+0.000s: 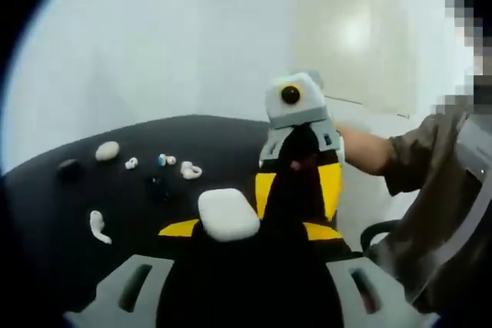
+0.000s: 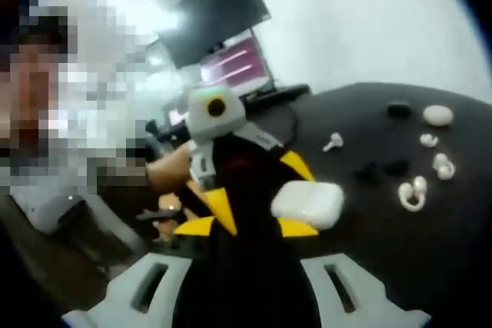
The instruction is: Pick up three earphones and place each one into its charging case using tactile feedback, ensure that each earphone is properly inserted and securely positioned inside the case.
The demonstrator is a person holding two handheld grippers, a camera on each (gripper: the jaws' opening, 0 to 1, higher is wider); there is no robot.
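Observation:
A white charging case sits closest, right beside the spot where both grippers meet tip to tip over the black table. My left gripper and right gripper have black fingers with yellow sides that merge into one dark mass, so the jaw gap is hidden. Whether either one grips the case is unclear. Loose on the table lie a white stem earphone, a white clip earphone and a small white earphone.
A white oval case and a black case stand at the table's far side. Dark small items lie mid-table. A monitor stands beyond the table. A person's sleeve and forearm are close.

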